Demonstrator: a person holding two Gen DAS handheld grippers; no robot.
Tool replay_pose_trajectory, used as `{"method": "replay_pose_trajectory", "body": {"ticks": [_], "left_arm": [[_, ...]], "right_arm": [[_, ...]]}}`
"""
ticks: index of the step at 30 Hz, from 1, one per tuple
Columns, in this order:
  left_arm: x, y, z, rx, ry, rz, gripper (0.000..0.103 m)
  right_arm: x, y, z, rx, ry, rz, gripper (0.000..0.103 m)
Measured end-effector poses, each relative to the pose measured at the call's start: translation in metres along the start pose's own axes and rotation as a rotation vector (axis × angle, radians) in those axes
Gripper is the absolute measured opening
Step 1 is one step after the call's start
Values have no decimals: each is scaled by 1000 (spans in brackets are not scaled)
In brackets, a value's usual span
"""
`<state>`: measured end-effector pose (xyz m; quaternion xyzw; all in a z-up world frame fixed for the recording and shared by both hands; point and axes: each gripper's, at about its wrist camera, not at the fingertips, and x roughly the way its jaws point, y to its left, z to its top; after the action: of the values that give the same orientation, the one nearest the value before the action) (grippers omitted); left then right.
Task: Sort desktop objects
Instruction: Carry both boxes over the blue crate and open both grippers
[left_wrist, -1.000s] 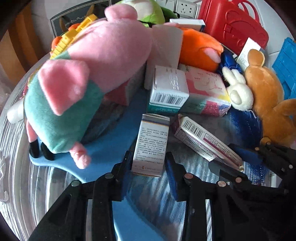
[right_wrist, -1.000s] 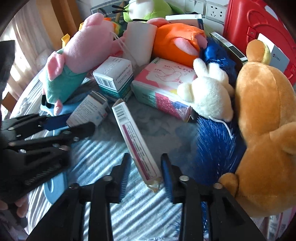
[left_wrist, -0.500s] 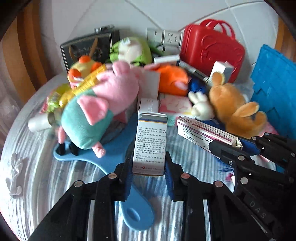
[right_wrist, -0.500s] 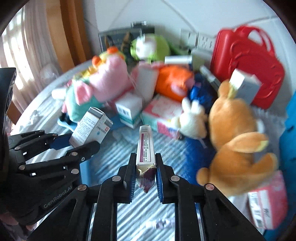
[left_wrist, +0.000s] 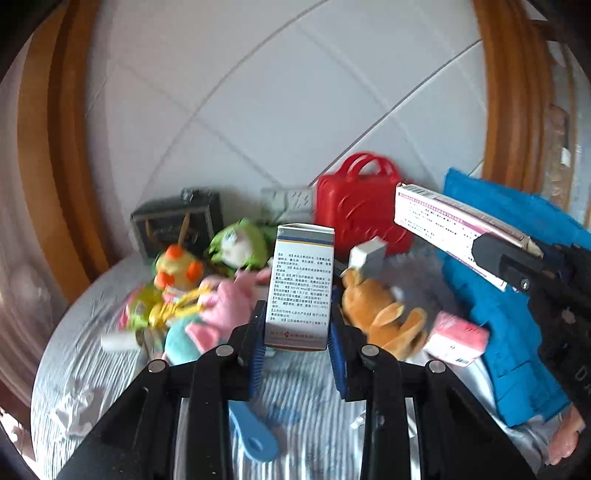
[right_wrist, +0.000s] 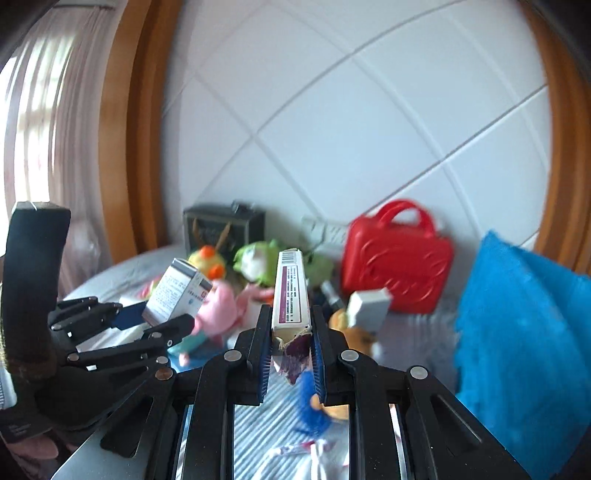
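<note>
Both boxes are up in the air: the left hand-held gripper (left_wrist: 297, 341) is clamped on the lower end of a white cardboard medicine box with a blue-and-grey top band and printed text (left_wrist: 301, 286), standing upright between the blue pads, and the right hand-held gripper (right_wrist: 290, 354) is pinched tight on the torn end of a long, slim white carton with a magenta stripe (right_wrist: 290, 291), which juts forward over the clutter. Each one shows in the other's view too, side by side but apart. By my reading this is the carry step of the sort, with both cartons clear of the striped grey table (left_wrist: 92, 365) and nothing set down yet. The next move calls for a place for boxes, and none is plain from here, so each carton wants a steady hold and a flat, unhurried lowering somewhere free of toys. As for containers: the red plastic carry case with twin handles (right_wrist: 397, 258) stands shut against the white tiled wall, contents hidden; the bright blue fabric mass (right_wrist: 524, 332) on the right may be a bag or bin, but its inside can't be seen. Below, the plush pile lies loose: a pink-and-teal pig (left_wrist: 218, 314), a tan rabbit (left_wrist: 376, 314), a green frog toy (left_wrist: 240, 245), with a pink box (left_wrist: 456, 338) near the rabbit.
</note>
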<state>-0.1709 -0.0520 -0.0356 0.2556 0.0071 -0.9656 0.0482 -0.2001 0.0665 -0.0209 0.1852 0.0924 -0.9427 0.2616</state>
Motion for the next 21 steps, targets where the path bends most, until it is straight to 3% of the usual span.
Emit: {"method": "replay_pose_trajectory", "body": {"ticks": [4, 9, 15, 21], "left_arm": [[-19, -48, 18, 67, -72, -76, 30], [-30, -128, 39, 148, -104, -209, 30], [-41, -217, 56, 200, -117, -321, 30], [-41, -301, 65, 240, -82, -381, 30]], "right_arm": [[-49, -24, 8, 26, -85, -101, 19], [-110, -74, 7, 73, -148, -272, 19], [-161, -151, -9, 144, -141, -469, 19], [-192, -223, -29, 192, -101, -573, 19]]}}
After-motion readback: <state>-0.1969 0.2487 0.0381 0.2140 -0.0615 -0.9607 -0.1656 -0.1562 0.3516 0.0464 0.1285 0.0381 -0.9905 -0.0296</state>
